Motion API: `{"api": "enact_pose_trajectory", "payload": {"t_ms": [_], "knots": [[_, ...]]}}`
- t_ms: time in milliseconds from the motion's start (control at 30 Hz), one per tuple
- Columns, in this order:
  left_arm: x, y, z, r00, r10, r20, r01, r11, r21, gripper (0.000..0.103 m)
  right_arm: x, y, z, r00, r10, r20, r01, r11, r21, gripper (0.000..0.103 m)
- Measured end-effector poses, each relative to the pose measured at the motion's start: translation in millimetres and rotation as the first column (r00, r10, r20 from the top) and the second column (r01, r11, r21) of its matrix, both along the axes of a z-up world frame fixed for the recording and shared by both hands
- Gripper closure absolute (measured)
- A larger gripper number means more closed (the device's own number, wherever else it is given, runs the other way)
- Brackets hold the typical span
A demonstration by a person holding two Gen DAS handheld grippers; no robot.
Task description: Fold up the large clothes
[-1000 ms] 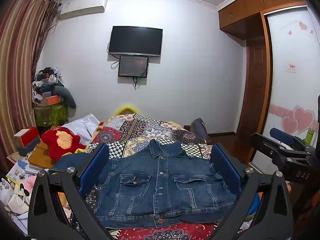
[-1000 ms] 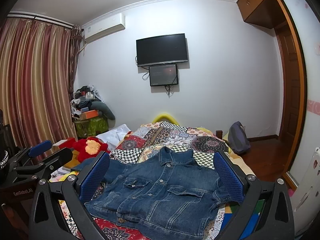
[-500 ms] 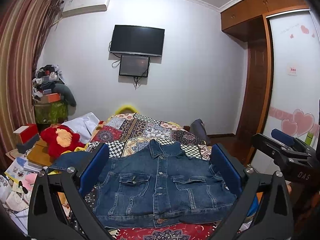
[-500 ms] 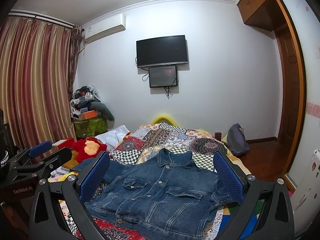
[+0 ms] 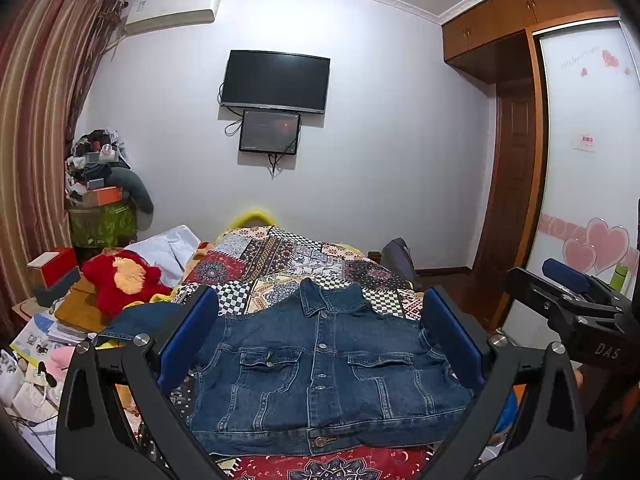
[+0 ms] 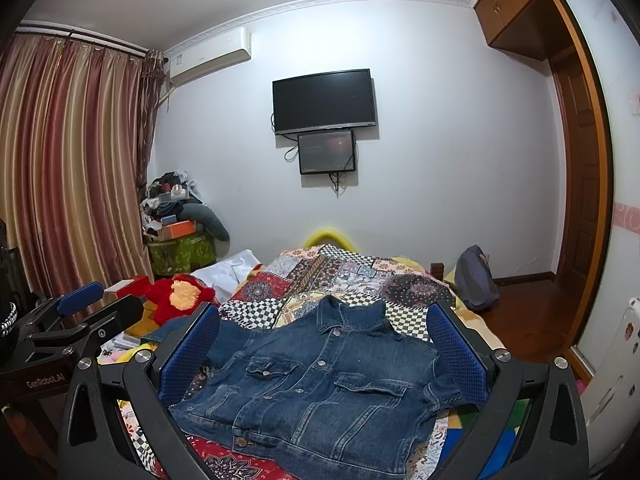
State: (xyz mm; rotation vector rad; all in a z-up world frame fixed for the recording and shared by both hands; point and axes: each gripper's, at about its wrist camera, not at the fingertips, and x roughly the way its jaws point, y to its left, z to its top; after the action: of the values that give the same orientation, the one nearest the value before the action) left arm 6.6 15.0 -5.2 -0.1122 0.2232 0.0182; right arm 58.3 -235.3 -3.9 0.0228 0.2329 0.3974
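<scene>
**Jacket flat on the bed, both tongs free**

I see the denim jacket (image 5: 324,376) spread front-up and buttoned on the patchwork bed (image 5: 288,252), collar toward the far wall. My left tongs (image 5: 320,344) hang above it, spread wide and empty. My right tongs (image 6: 324,356) are likewise released, holding nothing. A red plush toy (image 6: 180,296) sits left of the bed.
</scene>
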Motion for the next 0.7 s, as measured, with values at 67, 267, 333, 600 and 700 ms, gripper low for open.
{"api": "enact_pose_trajectory", "payload": {"t_ms": [67, 267, 333, 600, 700], "knots": [[-0.4, 0.2, -0.6, 1.0, 0.0, -0.001, 0.0, 1.0, -0.003, 0.0, 0.4, 0.1, -0.3, 1.0, 0.0, 0.0, 0.0, 1.0, 0.0, 0.0], [-0.5, 0.3, -1.1, 1.0, 0.0, -0.002, 0.0, 1.0, -0.003, 0.0, 0.5, -0.3, -0.3, 1.0, 0.0, -0.001, 0.0, 1.0, 0.001, 0.0], [-0.5, 0.4, -1.0, 1.0, 0.001, -0.001, -0.001, 1.0, -0.003, 0.0, 1.1, -0.1, -0.5, 1.0, 0.0, -0.001, 0.0, 1.0, 0.001, 0.0], [0.0, 0.2, -1.8, 1.0, 0.0, -0.002, 0.0, 1.0, -0.003, 0.0, -0.2, -0.2, -0.5, 1.0, -0.003, -0.006, 0.003, 1.0, 0.002, 0.0], [0.1, 0.6, -2.5, 1.0, 0.0, -0.004, 0.0, 1.0, -0.006, 0.0, 0.7, -0.6, -1.5, 1.0, -0.003, -0.007, 0.003, 1.0, 0.001, 0.0]]}}
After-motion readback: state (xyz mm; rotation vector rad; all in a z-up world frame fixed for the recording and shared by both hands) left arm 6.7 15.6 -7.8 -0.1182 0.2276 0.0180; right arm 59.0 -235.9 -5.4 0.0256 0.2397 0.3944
